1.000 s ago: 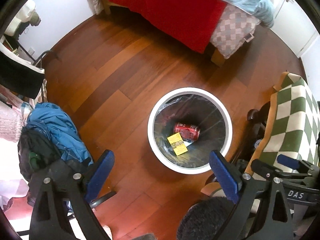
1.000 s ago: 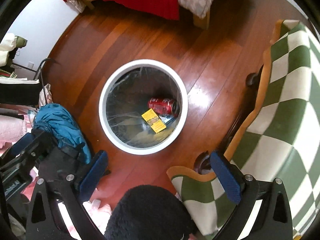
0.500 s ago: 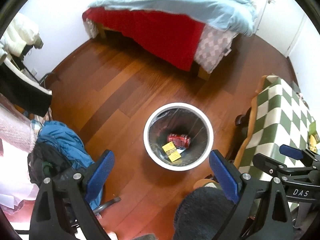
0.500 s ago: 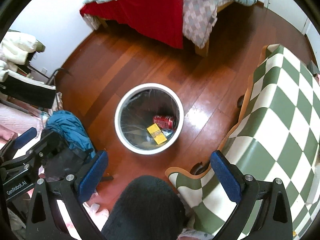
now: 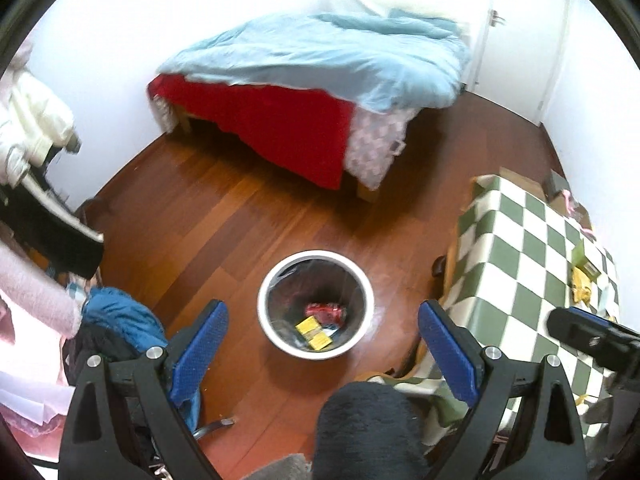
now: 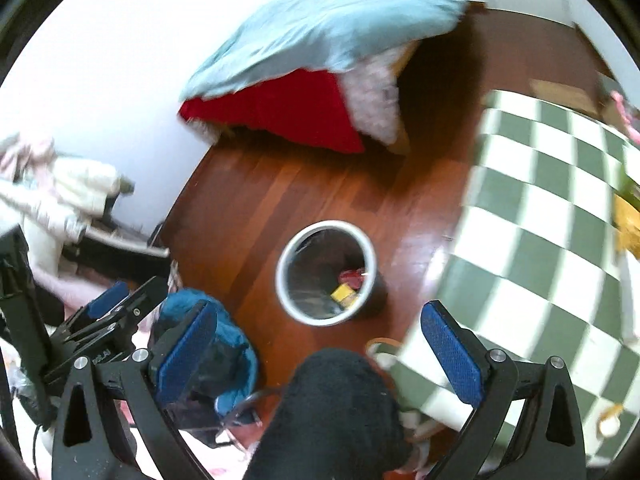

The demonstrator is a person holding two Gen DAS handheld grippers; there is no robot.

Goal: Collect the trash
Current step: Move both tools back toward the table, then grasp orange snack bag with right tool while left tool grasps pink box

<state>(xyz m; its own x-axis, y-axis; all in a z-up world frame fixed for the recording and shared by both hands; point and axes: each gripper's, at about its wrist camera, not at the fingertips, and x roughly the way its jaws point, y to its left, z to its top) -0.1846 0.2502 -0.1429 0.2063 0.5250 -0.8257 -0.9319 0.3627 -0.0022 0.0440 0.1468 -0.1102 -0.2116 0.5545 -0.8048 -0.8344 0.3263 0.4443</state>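
Both grippers empty w/ jaws apart: left gripper (image 5: 322, 344), right gripper (image 6: 318, 342), high above the white bin (image 5: 280, 276). Red can (image 5: 324, 311) & yellow box (image 5: 314, 330) lie inside it. Looks like btwn pickups; next up, prob. wrappers (image 5: 580, 280) on the checked table (image 5: 520, 256) right of bin.

The left hand-held gripper (image 5: 322, 350) has its jaws spread wide and nothing between them, blue pads (image 5: 200, 344) at 8 and 4 o'clock of its view. The right hand-held gripper (image 6: 318, 354) is likewise spread wide and empty; the left one shows at 8 o'clock in its view.
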